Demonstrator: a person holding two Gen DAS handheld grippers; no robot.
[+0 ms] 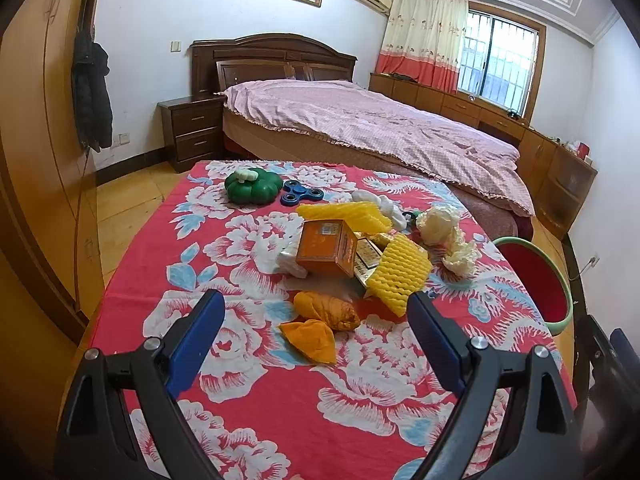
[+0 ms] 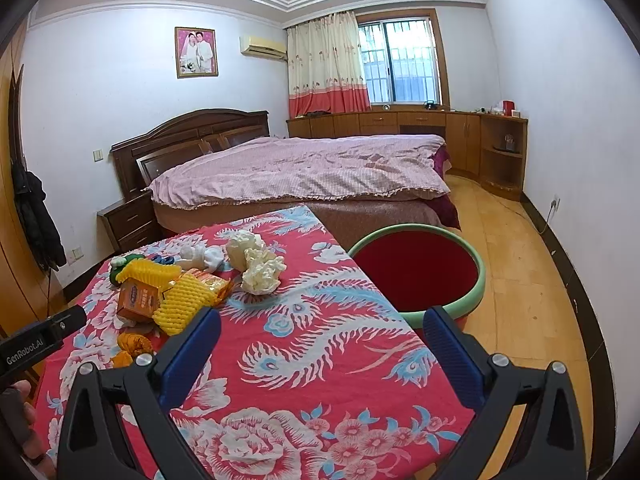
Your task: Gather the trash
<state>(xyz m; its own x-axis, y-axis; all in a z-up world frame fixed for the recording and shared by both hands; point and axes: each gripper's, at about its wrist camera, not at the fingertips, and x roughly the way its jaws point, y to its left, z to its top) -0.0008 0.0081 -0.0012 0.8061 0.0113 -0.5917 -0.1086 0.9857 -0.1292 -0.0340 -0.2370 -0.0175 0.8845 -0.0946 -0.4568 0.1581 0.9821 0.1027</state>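
Note:
A pile of trash lies on the red floral tablecloth [image 1: 248, 360]: an orange carton [image 1: 326, 250], yellow foam nets [image 1: 400, 276], orange crumpled wrappers [image 1: 320, 316] and white crumpled tissues [image 1: 448, 232]. The same pile shows in the right wrist view, with the carton [image 2: 138, 300], a foam net [image 2: 182, 300] and the tissues [image 2: 260, 268]. A green-rimmed red bin [image 2: 420, 268] stands beside the table's right edge; it also shows in the left wrist view [image 1: 536, 280]. My left gripper [image 1: 316, 312] is open, above the table just short of the orange wrappers. My right gripper [image 2: 320, 328] is open and empty near the bin.
A green pumpkin toy [image 1: 252, 186] and a blue fidget spinner [image 1: 302, 192] lie at the table's far end. A bed [image 1: 360, 124] with a pink cover stands behind the table. A wardrobe [image 1: 36, 160] is at the left, low cabinets [image 2: 400, 124] under the window.

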